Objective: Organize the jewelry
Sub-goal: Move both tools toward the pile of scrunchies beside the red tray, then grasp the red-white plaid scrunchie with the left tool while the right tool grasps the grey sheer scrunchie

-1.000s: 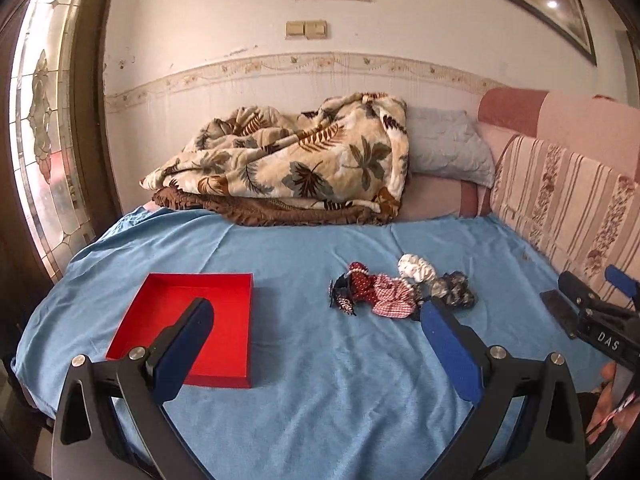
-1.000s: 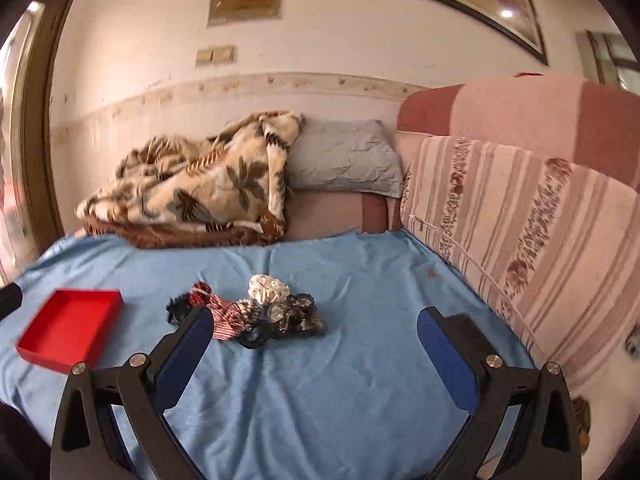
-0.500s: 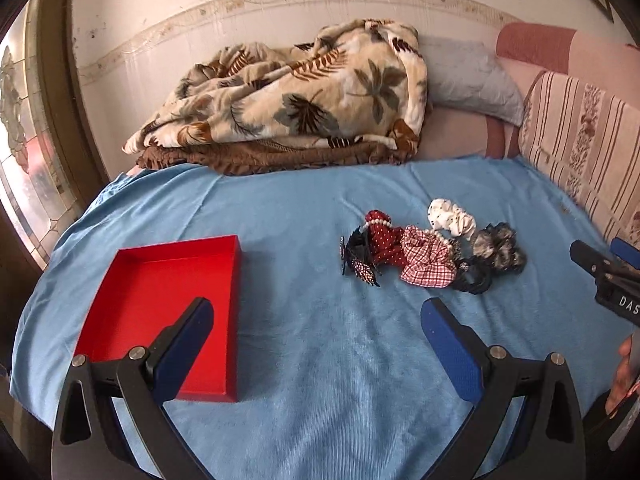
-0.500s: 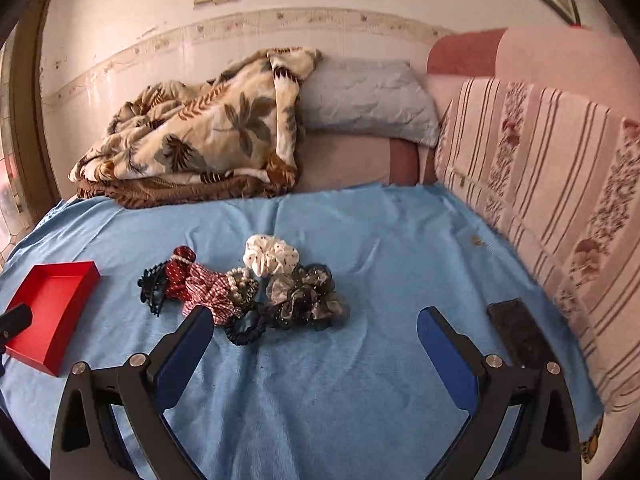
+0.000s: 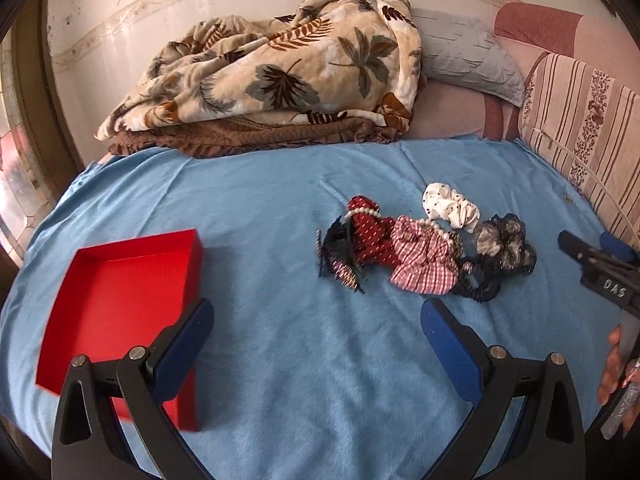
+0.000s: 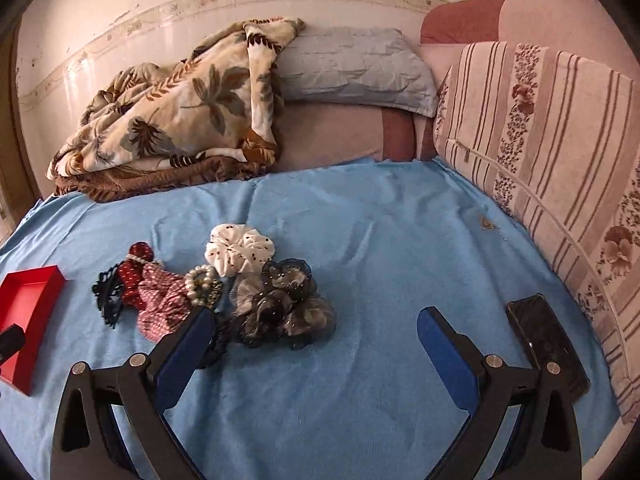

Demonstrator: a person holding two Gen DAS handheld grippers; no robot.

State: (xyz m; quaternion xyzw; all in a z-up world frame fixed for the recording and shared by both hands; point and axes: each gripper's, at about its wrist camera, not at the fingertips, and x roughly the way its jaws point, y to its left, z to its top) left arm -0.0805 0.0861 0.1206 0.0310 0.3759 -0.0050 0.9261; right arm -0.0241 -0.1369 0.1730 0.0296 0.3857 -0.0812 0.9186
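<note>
Scrunchie pile (image 5: pixel 432 248) on blue bed sheet (image 5: pixel 280 360), red box (image 5: pixel 120 300) to its left; left tool (image 5: pixel 316 320) and right tool (image 6: pixel 316 324) both wide open, empty.

i am counting beside one red tray (image 5: pixel 120 280): four fabric scrunchies (image 6: pixel 240 254), one black hair tie (image 5: pixel 478 286), one black claw clip (image 5: pixel 340 250), two pearl bands (image 6: pixel 200 280), and farther off one phone (image 6: pixel 548 344).
</note>
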